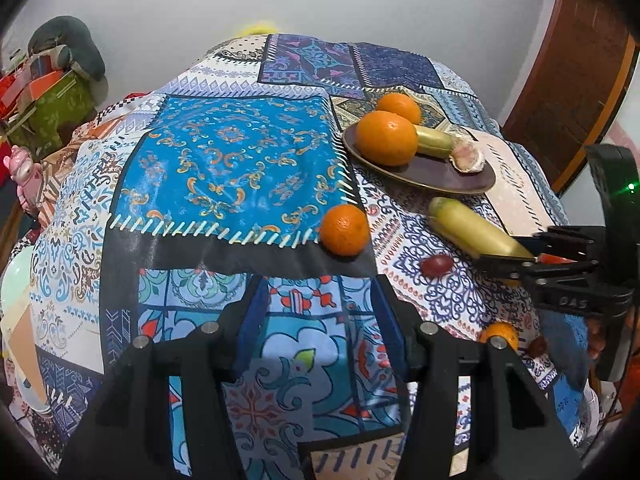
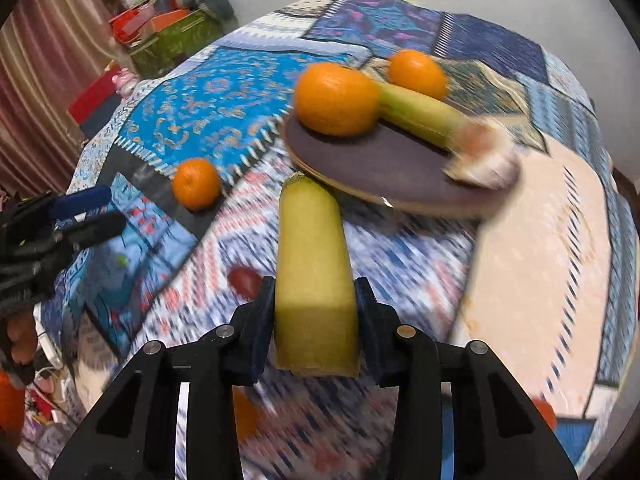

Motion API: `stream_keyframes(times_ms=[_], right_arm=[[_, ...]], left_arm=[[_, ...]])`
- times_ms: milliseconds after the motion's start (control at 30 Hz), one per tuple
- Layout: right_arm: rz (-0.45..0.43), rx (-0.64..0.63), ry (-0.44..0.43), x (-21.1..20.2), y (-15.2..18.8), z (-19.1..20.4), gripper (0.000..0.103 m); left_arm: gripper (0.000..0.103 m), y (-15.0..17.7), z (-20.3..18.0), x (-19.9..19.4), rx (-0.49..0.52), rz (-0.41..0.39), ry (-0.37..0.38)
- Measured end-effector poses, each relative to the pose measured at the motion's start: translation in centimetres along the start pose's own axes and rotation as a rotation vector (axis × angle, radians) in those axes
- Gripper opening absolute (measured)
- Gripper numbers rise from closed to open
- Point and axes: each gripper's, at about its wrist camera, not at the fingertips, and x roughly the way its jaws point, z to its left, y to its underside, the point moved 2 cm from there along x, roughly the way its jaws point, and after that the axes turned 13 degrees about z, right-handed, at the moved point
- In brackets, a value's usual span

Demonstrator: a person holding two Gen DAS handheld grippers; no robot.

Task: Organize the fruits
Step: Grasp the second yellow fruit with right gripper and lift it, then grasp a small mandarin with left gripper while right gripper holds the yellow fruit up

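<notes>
Banana (image 2: pixel 314 264): yellow-green, blunt-cut at the near end, lying on the patchwork cloth (image 1: pixel 240 160) just short of the plate's near rim. Its long axis runs straight out from the right tongs (image 2: pixel 316 320) toward the plate (image 2: pixel 384 168), the far tip almost touching the rim. We read both pads as pressing the near end from either side, so these tongs are closed on it. The coming move, we judge, is a lift and a short carry forward along that axis.

Plate: holds two oranges, a second banana and a peeled pale fruit. A loose orange (image 1: pixel 345 230) sits left of the plate on the cloth; a grape (image 1: pixel 436 265) lies beside the held banana.

Left tongs (image 1: pixel 320 320): jaws apart over bare cloth, gripping nothing, farther from the banana than the right.

Right view shows the grip squarely, though blurred. Left view shows it side-on, plus another orange (image 1: pixel 500 334) near the cloth's front edge.
</notes>
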Motion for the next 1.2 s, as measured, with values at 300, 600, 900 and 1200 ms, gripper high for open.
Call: stream_keyframes(times_ms=[300,600,900,1200], right_arm=[[0.031,0.058,-0.025,-0.7,2.3,-2.5,0.036],[-0.012,0.025,-0.019,0.4,-0.6,-1.8,0.038],[-0.059,0.068,-0.045,0.0,-0.1,-3.0,0.034],[-0.145,0.105,-0.037,-3.3,0.6,-4.1,0.033]], left_arm=[[0.053,0.0,-1.5,0.8,0.014,0.024,-0.006],[0.053,-1.6,-2.3,1.7,0.040,0.020,-0.020],[0.053,-3.8,-2.0,3.7,0.018,0.024,-0.013],[0.047,-5.0,-2.3,5.4,0.018,0.029,-0.029]])
